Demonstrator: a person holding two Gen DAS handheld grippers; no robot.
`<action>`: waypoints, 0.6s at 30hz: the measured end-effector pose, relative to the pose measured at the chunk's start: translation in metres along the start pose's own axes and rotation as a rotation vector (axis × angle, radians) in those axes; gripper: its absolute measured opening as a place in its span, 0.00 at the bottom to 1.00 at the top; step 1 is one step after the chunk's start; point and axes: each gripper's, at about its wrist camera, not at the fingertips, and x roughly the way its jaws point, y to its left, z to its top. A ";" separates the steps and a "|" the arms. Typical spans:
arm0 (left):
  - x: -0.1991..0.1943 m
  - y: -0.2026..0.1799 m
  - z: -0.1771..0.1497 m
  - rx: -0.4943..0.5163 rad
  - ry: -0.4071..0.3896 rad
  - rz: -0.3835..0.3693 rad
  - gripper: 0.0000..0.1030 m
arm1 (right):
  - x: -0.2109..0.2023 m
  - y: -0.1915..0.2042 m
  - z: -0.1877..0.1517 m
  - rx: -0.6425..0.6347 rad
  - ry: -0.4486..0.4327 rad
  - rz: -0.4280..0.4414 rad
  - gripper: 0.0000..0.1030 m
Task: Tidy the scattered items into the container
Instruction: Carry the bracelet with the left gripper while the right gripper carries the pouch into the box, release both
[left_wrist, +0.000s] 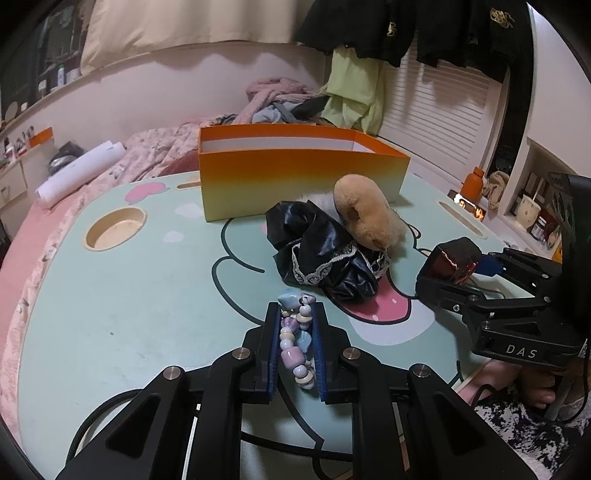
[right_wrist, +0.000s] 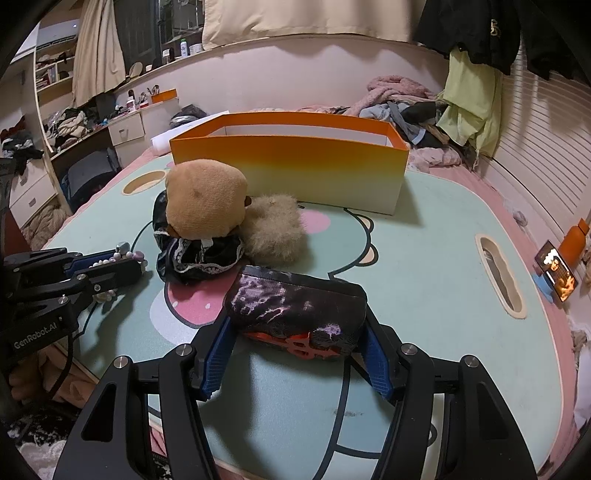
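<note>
From my left wrist view I am seeing my left claw (left_wrist: 295, 325) clamping a pastel bead bracelet (left_wrist: 293, 341) between its blue pads, just above the mint cartoon tabletop (left_wrist: 122, 306); only this view is showing the beads strung out one by one, along with a round cup hollow (left_wrist: 115, 228) at the tabletop's left and a white paper roll (left_wrist: 79, 171) lying on the bed. Ahead, the orange box (left_wrist: 295, 181) is standing open, with a black lace-trimmed cloth (left_wrist: 321, 258) and a tan plush toy (left_wrist: 365, 216) heaped just in front of it. At the right edge my right claw (left_wrist: 476, 266) is reading "DAS" on its body while gripping a dark pouch (left_wrist: 448, 258). Moving to my right wrist view, my left claw's housing is reading "GenRobot.AI" at the far left. Only here is the plush toy's pale fluffy part (right_wrist: 275, 230) showing clearly, and the pouch's marbled purple pattern with an orange emblem, pinched end to end between my right claw's pads. A lit phone (right_wrist: 557, 275) is leaning at the far right beside an orange bottle (right_wrist: 576, 240).
</note>
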 end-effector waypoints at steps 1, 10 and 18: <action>-0.002 0.001 0.002 -0.005 -0.004 -0.006 0.14 | -0.001 0.000 0.002 -0.003 -0.006 0.002 0.61; -0.033 0.008 0.072 0.036 -0.149 -0.009 0.14 | -0.018 0.003 0.046 -0.007 -0.111 0.023 0.61; 0.008 0.016 0.160 0.044 -0.146 0.003 0.14 | -0.002 -0.012 0.134 0.011 -0.179 -0.044 0.61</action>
